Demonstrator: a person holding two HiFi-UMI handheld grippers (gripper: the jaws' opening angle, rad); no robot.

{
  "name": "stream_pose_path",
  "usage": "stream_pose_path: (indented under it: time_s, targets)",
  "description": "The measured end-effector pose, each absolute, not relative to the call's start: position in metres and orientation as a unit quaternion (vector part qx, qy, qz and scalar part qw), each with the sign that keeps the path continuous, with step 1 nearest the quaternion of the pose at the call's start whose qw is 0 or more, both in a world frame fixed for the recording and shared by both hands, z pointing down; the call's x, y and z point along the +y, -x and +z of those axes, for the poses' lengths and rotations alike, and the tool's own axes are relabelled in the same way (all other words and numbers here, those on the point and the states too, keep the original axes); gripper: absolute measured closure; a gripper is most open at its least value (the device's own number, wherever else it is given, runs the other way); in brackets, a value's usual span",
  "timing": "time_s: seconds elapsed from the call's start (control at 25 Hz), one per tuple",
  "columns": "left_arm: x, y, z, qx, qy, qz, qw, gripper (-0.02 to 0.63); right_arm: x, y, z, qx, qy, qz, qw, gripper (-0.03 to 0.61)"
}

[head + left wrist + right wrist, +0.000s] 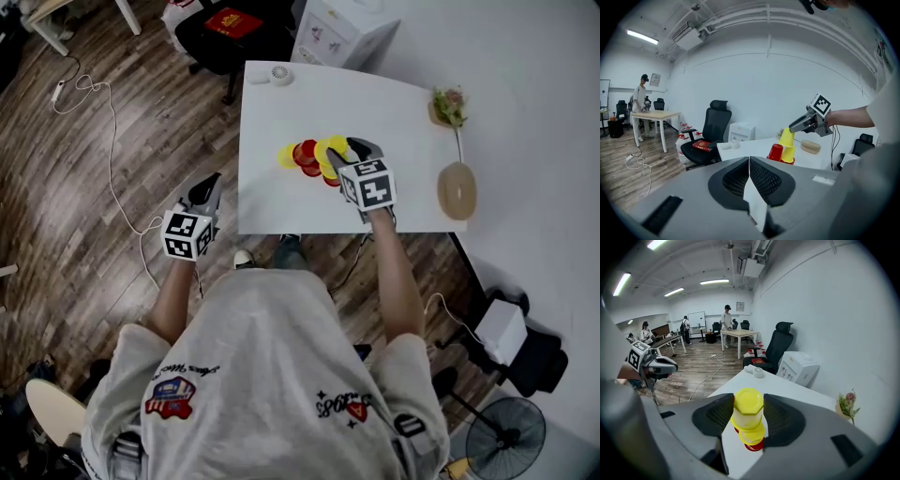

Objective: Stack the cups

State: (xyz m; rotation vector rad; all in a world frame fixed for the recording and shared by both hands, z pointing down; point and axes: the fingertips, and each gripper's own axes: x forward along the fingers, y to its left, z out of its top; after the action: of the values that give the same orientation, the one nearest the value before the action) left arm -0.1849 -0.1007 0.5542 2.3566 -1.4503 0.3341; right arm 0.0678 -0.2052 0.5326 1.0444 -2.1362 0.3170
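Yellow and red cups stand upside down in a cluster on the white table. My right gripper is shut on an upside-down yellow cup and holds it just above a yellow cup that sits on a red one. The left gripper view shows that held cup over the yellow cup, with a red cup beside them. My left gripper hangs over the floor to the left of the table. Its jaws are shut with nothing between them.
A small white fan lies at the table's far edge, a flower pot and a round wooden piece at its right side. A black chair and white cabinet stand beyond. A cable runs over the floor.
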Motion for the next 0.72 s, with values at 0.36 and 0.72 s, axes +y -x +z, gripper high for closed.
stream_pose_path:
  time_s: [0.36, 0.72]
  targets:
    - [-0.094, 0.192, 0.547, -0.519, -0.831, 0.107, 0.171, 0.605, -0.203, -0.067, 0.539, -0.827, -0.418, 0.115, 0.359, 0.339]
    - [-0.082, 0.191, 0.537, -0.502, -0.844, 0.1, 0.158, 0.605, -0.182, -0.079, 0.504, -0.822, -0.475, 0.117, 0.291, 0.354]
